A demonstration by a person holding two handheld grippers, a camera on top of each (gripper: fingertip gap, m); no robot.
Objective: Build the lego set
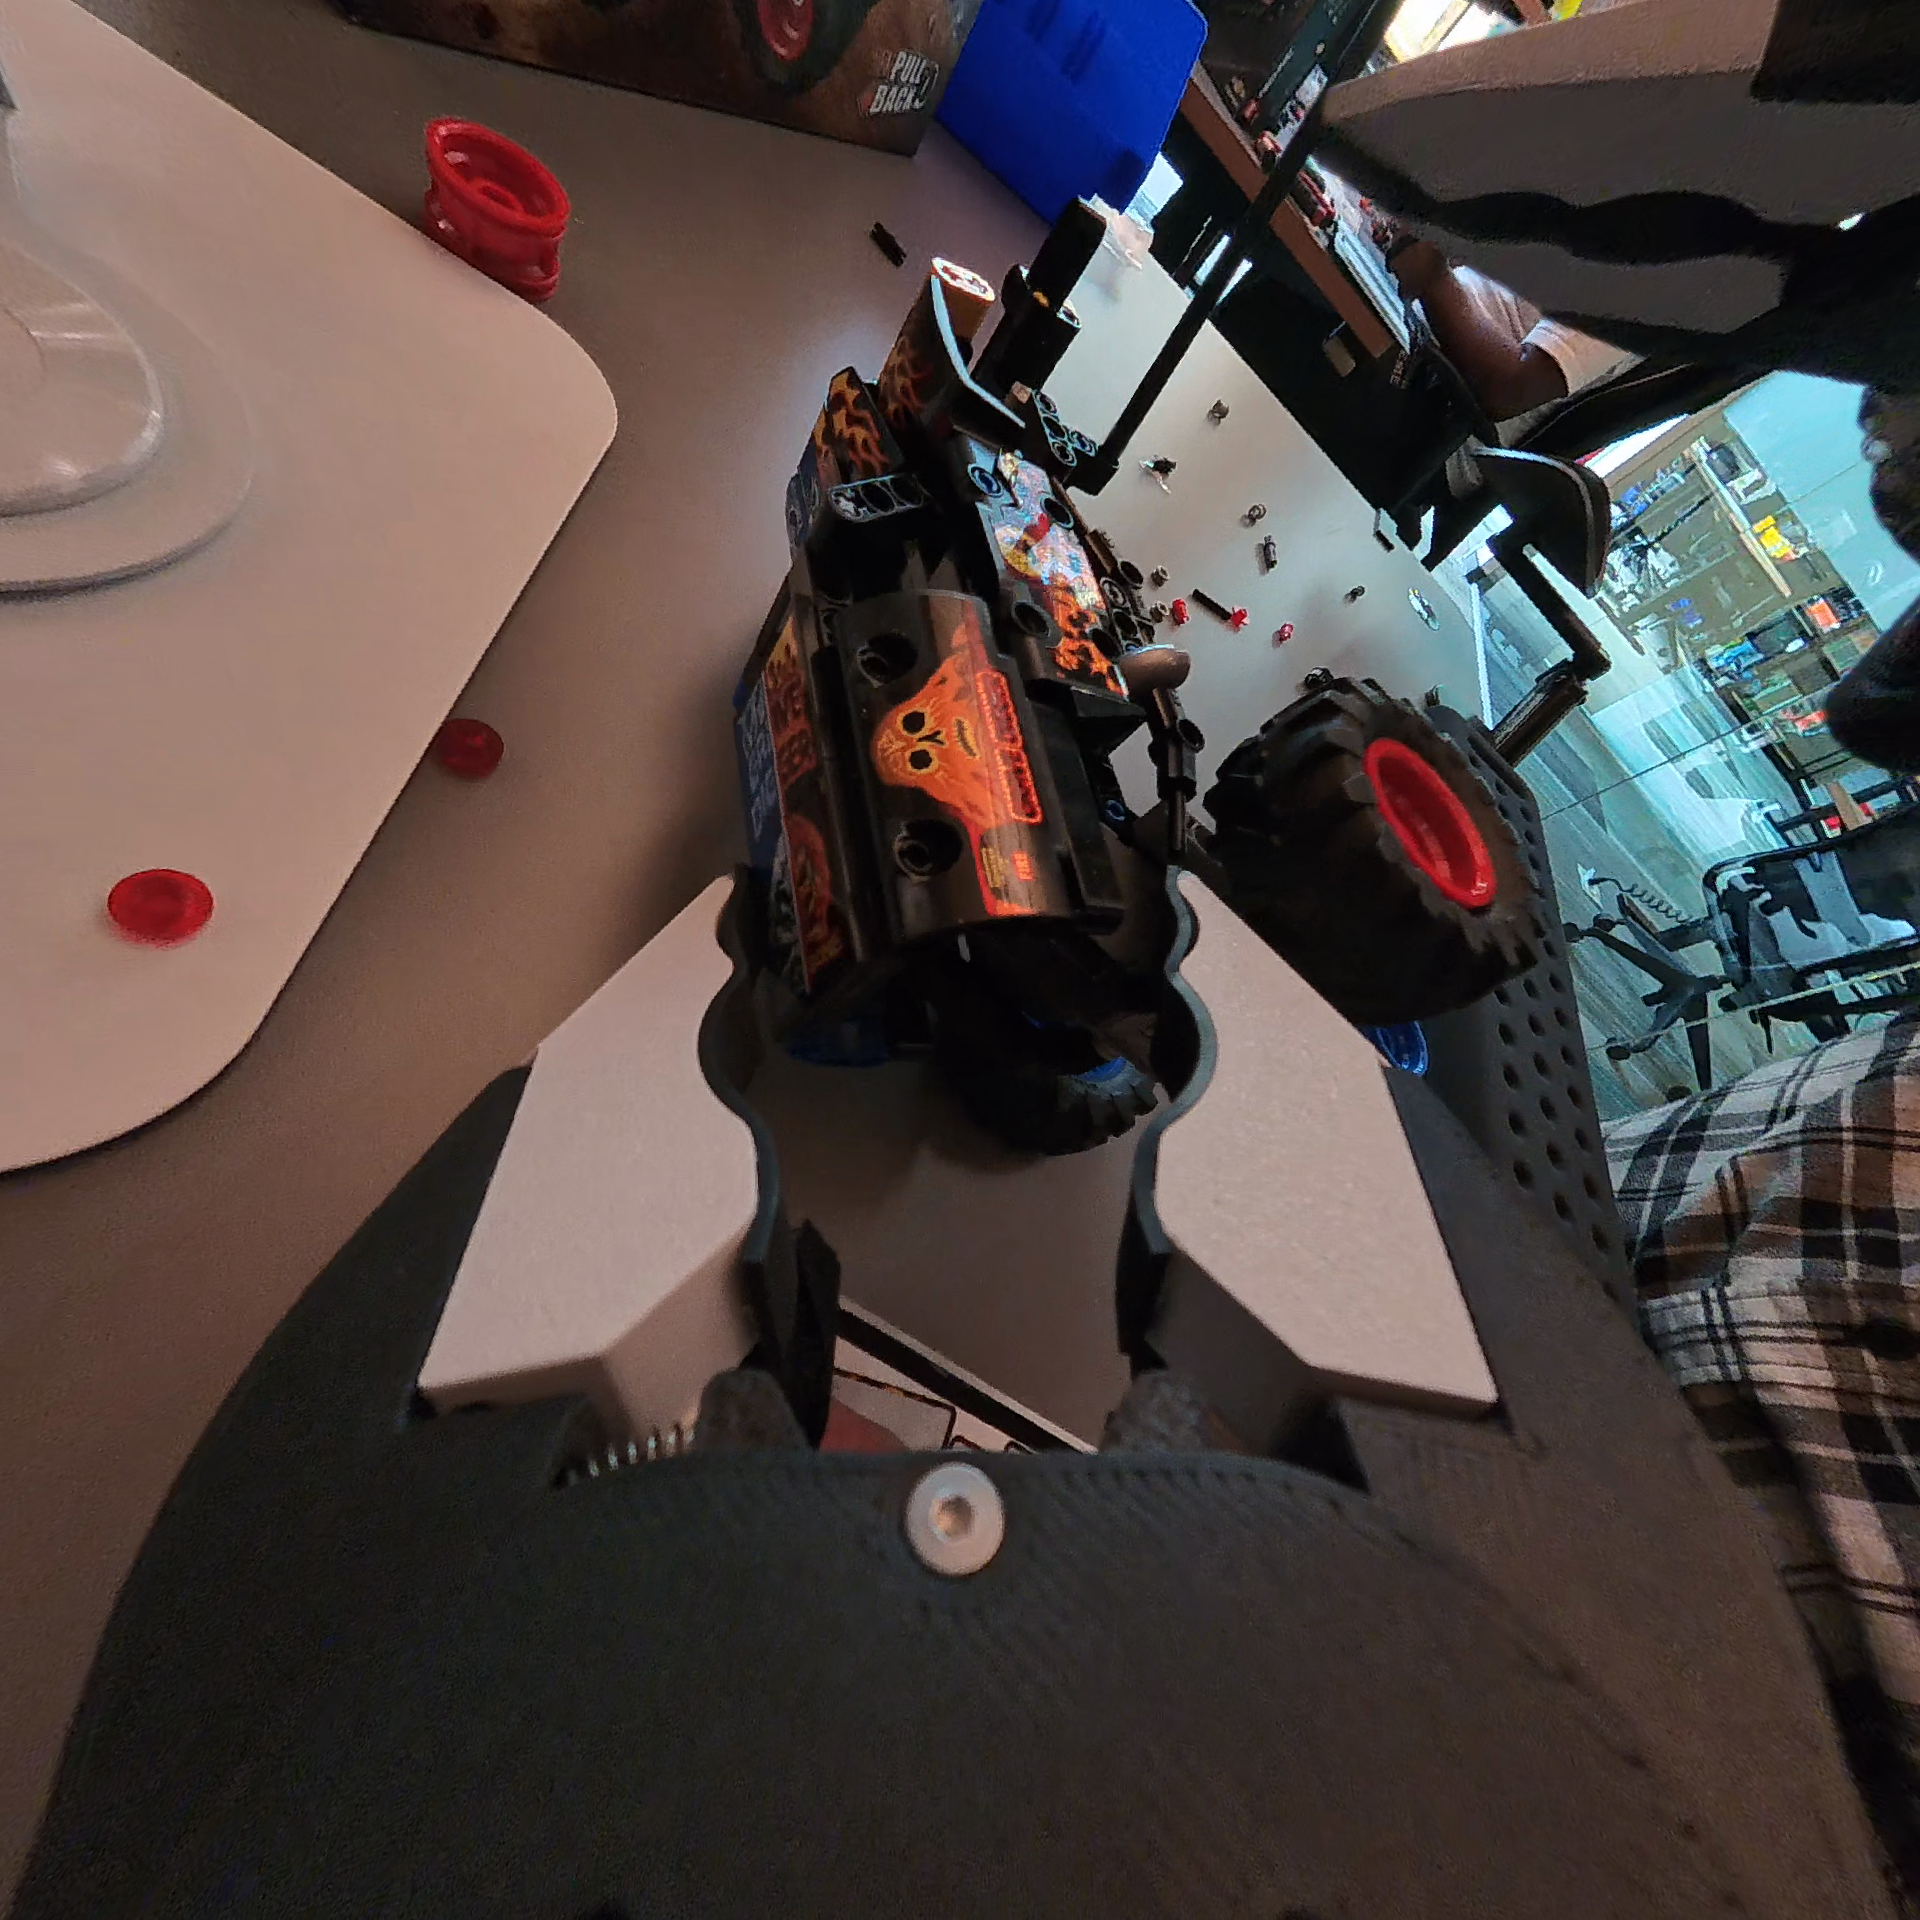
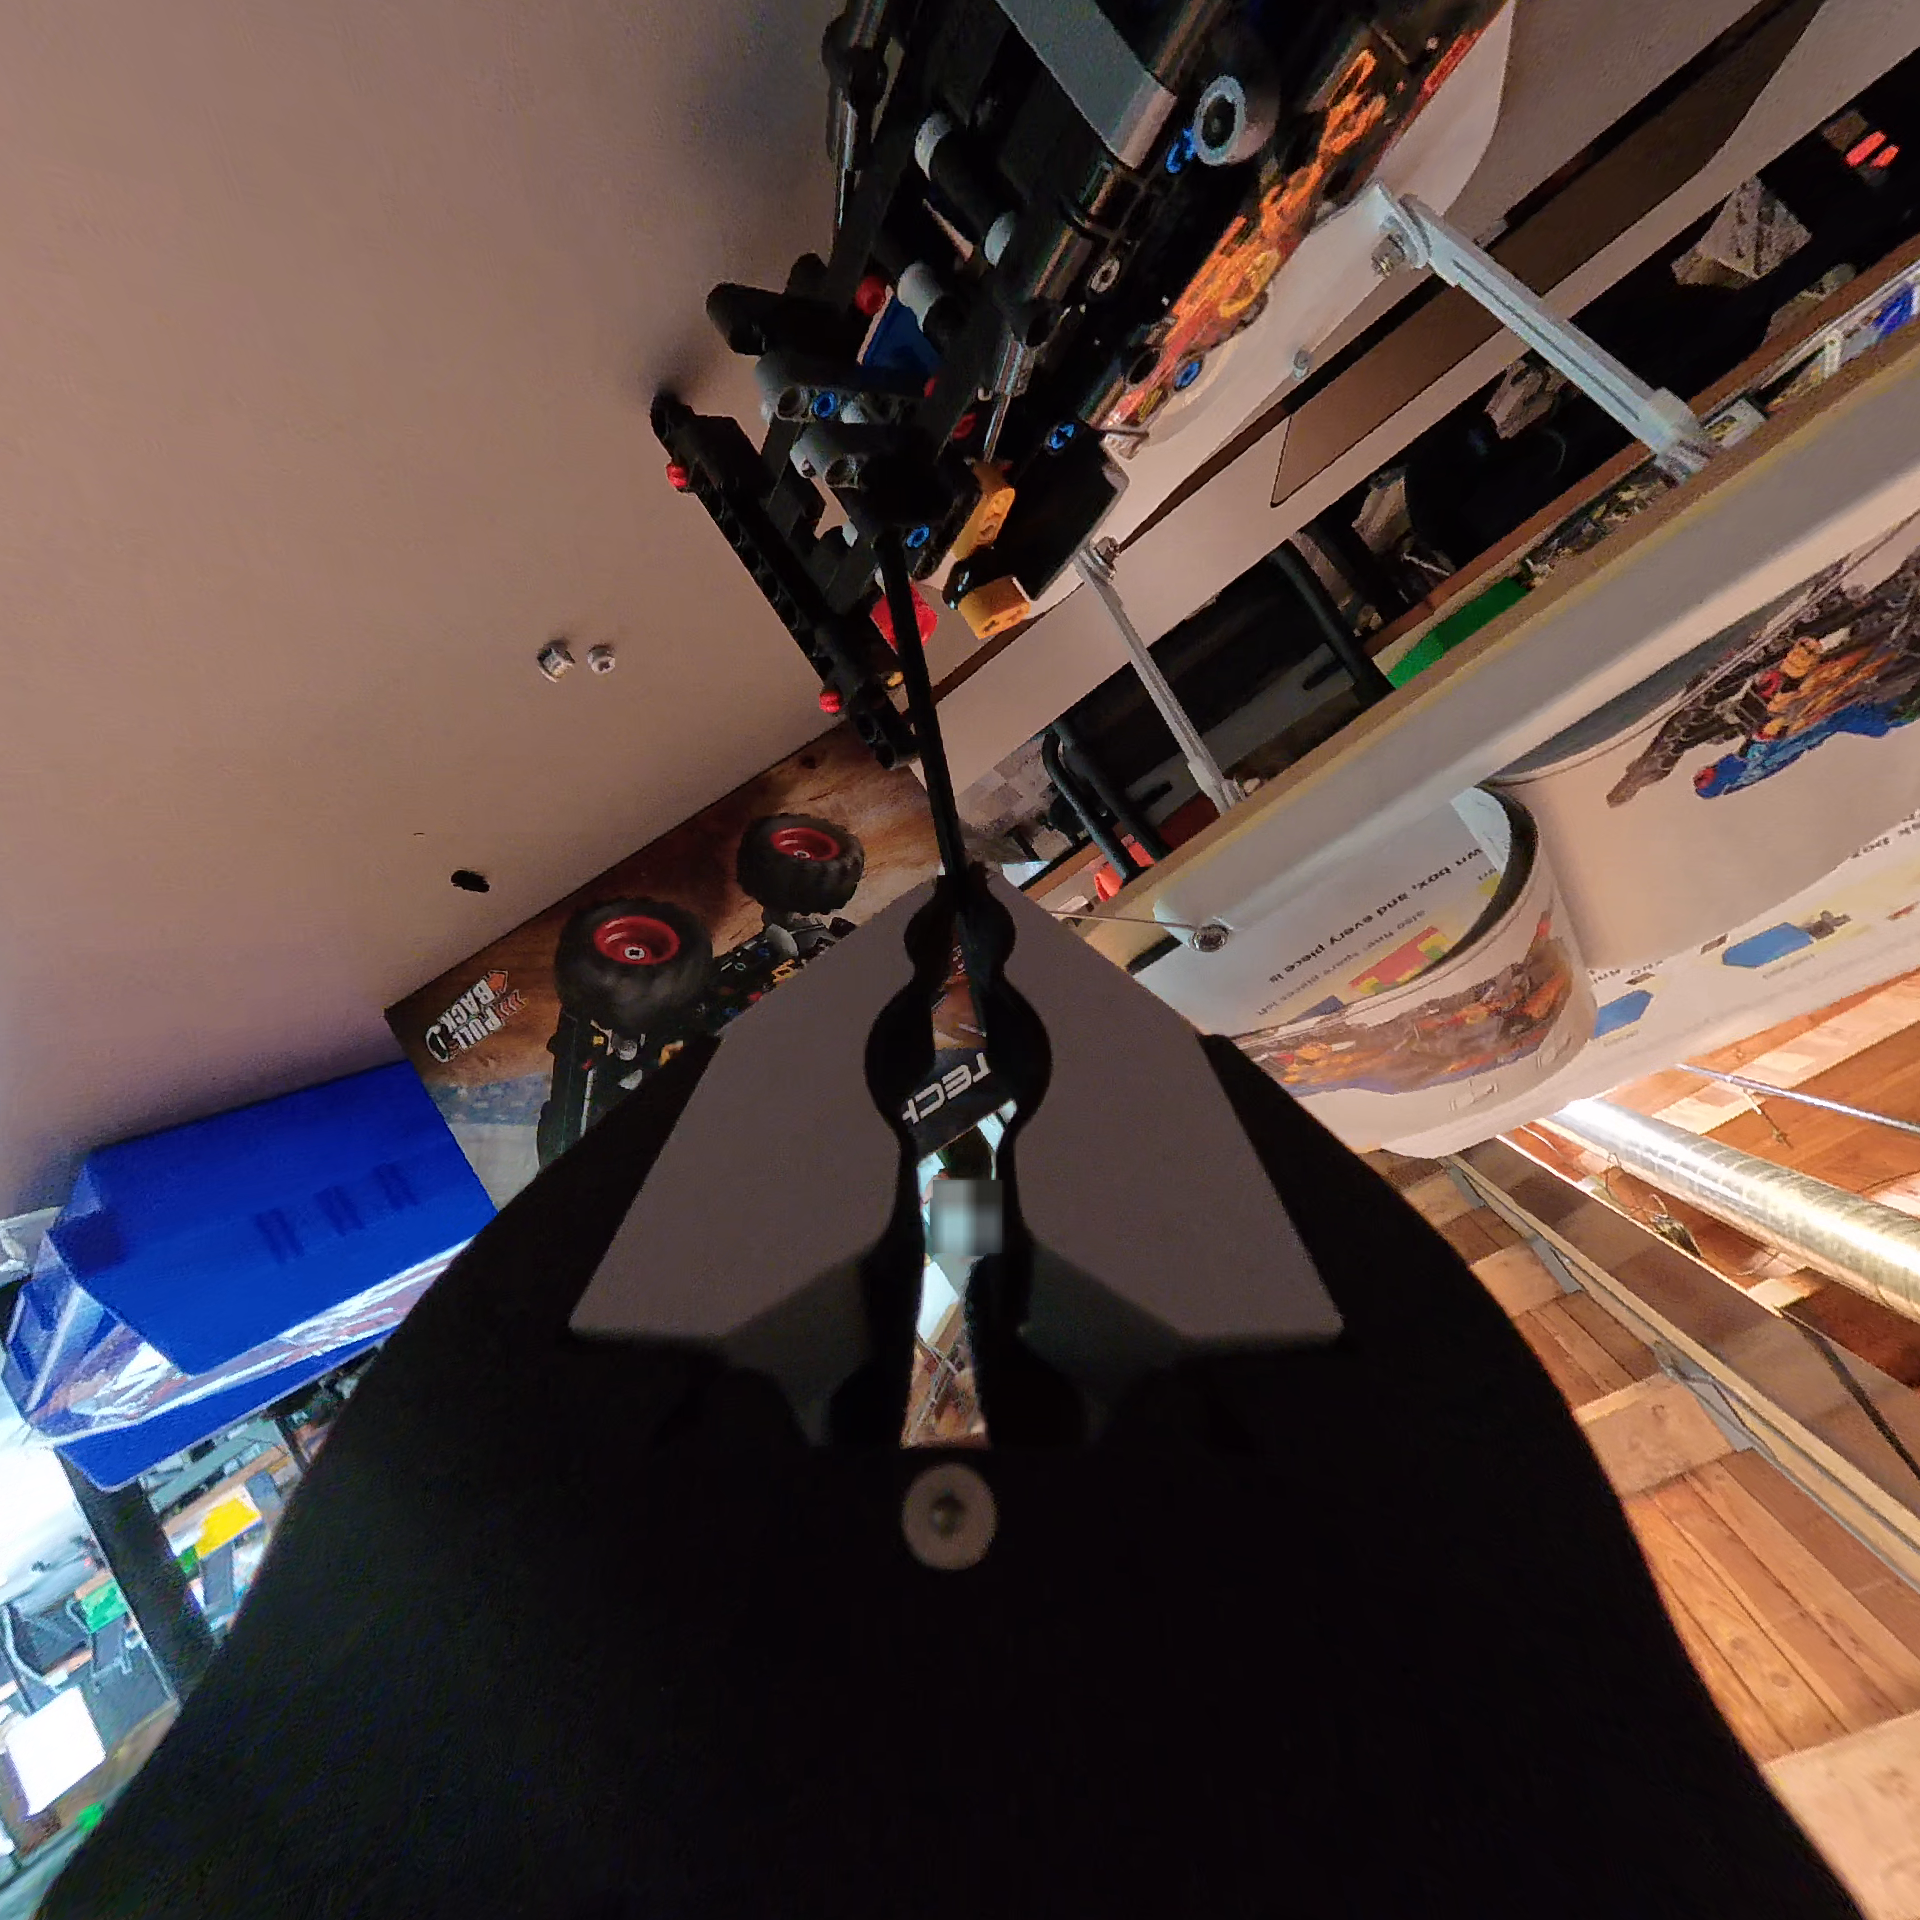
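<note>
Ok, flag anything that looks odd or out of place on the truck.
The truck, gripped by the left tongs, carries one big red-rimmed tyre; a loose red rim lies on the table.

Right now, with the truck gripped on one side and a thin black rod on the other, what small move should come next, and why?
Probably push the black rod a little further into the truck. The right gripper is shut on the rod, whose far end already meets the truck's frame, while the left gripper holds the truck body steady.
</note>
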